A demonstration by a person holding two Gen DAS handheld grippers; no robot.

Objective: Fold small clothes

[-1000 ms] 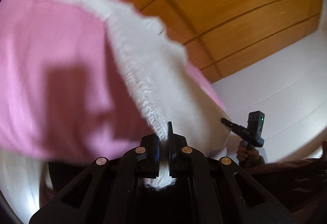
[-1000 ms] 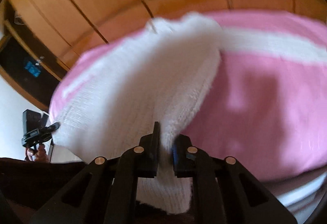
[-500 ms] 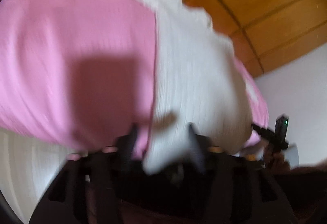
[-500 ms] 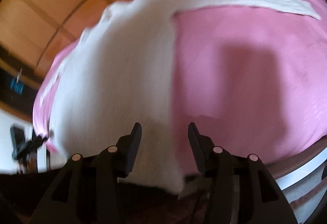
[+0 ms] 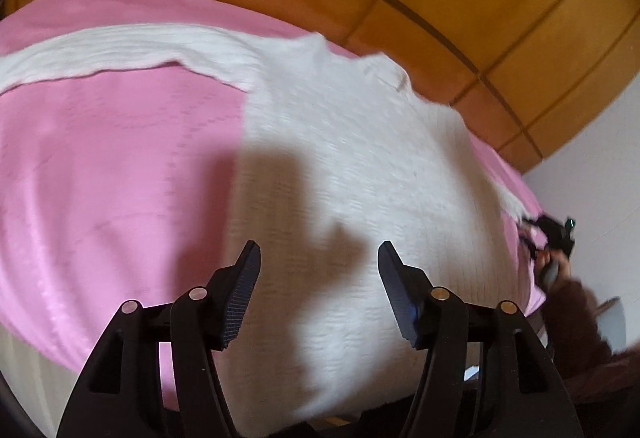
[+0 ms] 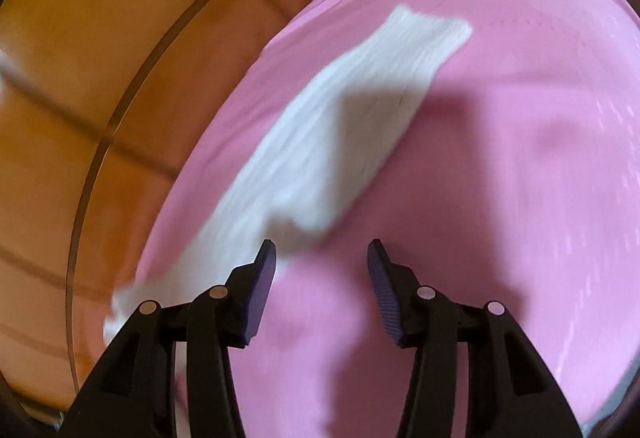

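White knit sweater (image 5: 352,166), ribbed and soft, lies flat on the pink bedspread (image 5: 100,166), one sleeve (image 6: 320,142) stretched toward the bed's far edge. Left claw (image 5: 318,278) and right claw (image 6: 320,270) both gape wide, holding nothing.

Pink-covered bed (image 5: 112,166) carrying a white knitted garment (image 5: 360,166), spread flat over the right part, one sleeve (image 5: 120,50) stretched left along the far edge; seen from the right wrist, sleeve (image 6: 360,110) lying straight on pink cover (image 6: 520,158)
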